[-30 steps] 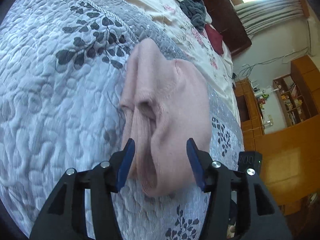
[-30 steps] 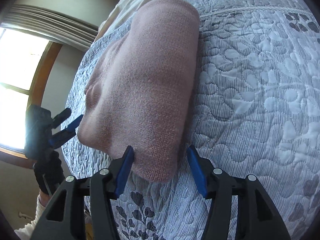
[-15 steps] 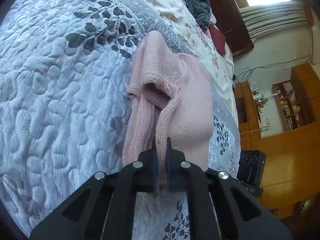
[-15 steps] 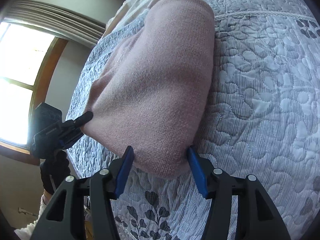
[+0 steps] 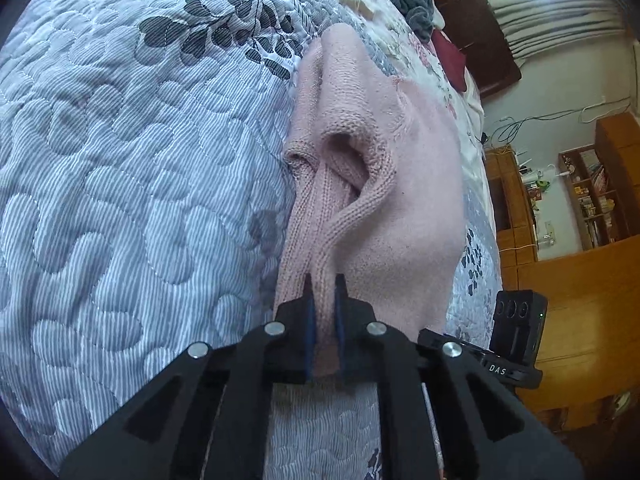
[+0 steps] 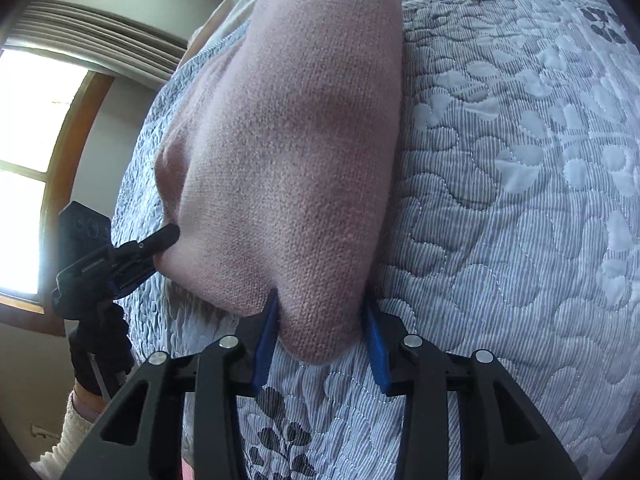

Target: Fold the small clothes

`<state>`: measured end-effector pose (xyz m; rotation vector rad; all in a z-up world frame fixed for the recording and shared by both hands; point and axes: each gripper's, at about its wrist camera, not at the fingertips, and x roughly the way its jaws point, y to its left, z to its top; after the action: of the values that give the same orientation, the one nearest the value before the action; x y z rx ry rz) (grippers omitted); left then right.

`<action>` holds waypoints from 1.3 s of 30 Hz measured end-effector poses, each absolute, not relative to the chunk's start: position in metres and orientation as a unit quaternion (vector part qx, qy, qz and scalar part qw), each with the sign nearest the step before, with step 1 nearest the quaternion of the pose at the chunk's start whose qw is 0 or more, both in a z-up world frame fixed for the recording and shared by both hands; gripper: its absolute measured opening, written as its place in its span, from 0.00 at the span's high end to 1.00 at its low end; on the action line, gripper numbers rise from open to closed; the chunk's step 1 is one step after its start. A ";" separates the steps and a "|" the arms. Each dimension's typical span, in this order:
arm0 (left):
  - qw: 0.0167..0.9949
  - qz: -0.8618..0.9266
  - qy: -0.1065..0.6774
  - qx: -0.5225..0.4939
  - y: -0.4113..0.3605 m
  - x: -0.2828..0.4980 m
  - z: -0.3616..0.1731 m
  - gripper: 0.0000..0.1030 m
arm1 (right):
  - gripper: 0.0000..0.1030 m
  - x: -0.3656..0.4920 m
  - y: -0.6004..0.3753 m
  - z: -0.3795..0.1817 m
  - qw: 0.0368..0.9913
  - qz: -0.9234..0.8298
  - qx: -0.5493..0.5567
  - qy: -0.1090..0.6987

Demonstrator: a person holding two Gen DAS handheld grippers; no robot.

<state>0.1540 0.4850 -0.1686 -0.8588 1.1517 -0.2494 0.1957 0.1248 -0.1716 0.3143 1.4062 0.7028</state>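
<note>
A pink knit sweater (image 5: 404, 208) lies folded on a grey quilted bedspread (image 5: 120, 168). My left gripper (image 5: 323, 282) is shut on the sweater's ribbed edge at its near end. In the right wrist view the same sweater (image 6: 296, 152) fills the middle. My right gripper (image 6: 321, 314) is open, its blue fingers (image 6: 267, 336) straddling the near corner and touching the cloth on both sides. The left gripper (image 6: 166, 240) shows there at the left, pinching the sweater's other near corner. The right gripper's black body (image 5: 516, 320) appears beside the sweater in the left wrist view.
A heap of grey clothes (image 5: 412, 0) and a dark red item (image 5: 452, 60) lie far up the bed. Wooden cabinets (image 5: 568, 288) and shelves stand beyond the bed's right side. A bright window (image 6: 36, 152) is at the left. A black-gloved hand (image 6: 100, 344) holds the left gripper.
My left gripper closed on the sweater's ribbed edge and has lifted it slightly. My right gripper's fingers have moved up around the near corner and narrowed.
</note>
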 end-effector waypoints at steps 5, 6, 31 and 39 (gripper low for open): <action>0.769 -0.108 0.508 -0.372 0.494 0.158 -0.137 0.76 | 0.46 0.199 0.113 -0.150 0.704 0.327 0.151 0.611; 0.776 -0.102 0.504 -0.366 0.497 0.163 -0.131 0.68 | 0.44 0.201 0.109 -0.145 0.709 0.328 0.154 0.605; 0.751 -0.103 0.518 -0.396 0.526 0.241 -0.151 0.24 | 0.36 0.226 0.093 -0.132 0.724 0.322 0.165 0.587; 0.713 -0.151 0.535 -0.427 0.518 0.255 -0.184 0.19 | 0.29 0.271 0.096 -0.141 0.704 0.334 0.208 0.591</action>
<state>0.2549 0.5177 -0.1840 -0.9467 1.1865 -0.3348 0.2710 0.0961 -0.1409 0.4616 1.3155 0.7440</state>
